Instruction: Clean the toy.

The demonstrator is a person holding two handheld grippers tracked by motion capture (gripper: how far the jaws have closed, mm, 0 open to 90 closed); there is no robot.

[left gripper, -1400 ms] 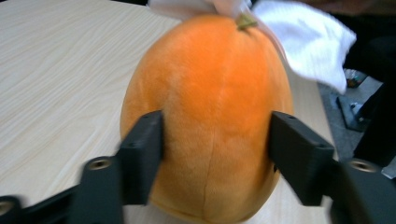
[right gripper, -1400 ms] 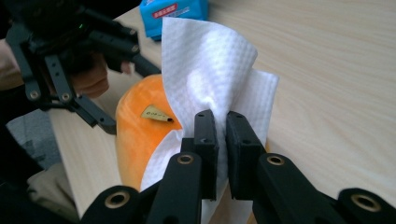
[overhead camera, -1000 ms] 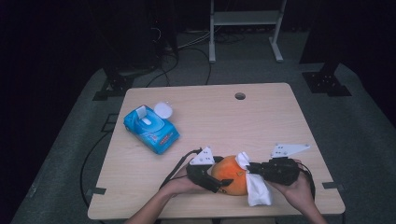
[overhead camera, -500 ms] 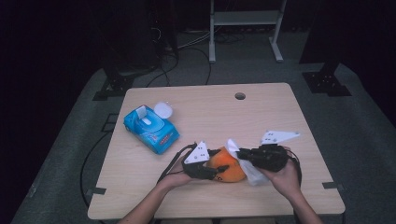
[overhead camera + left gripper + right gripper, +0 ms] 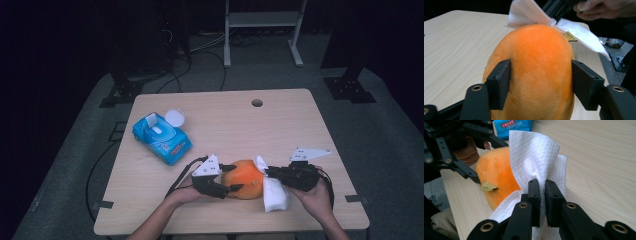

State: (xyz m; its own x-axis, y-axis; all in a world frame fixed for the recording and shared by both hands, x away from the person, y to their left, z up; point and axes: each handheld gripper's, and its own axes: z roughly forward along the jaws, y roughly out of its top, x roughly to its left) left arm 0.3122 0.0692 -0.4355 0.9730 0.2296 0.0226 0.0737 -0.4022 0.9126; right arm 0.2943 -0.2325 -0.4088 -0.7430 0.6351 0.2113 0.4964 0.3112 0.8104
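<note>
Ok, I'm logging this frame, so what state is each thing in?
Orange plush toy: on the table, clamped between the left gripper fingers.
White wipe: pinched in the right gripper, draped against the toy.
Blue wipes pack: on the table, lid flipped open.

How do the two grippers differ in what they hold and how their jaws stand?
The left gripper clamps the orange plush with jaws spread wide on its sides; the right gripper pinches a white wipe with jaws nearly closed. The left's load is bulky, the right's thin. Both are hand-held and black.
</note>
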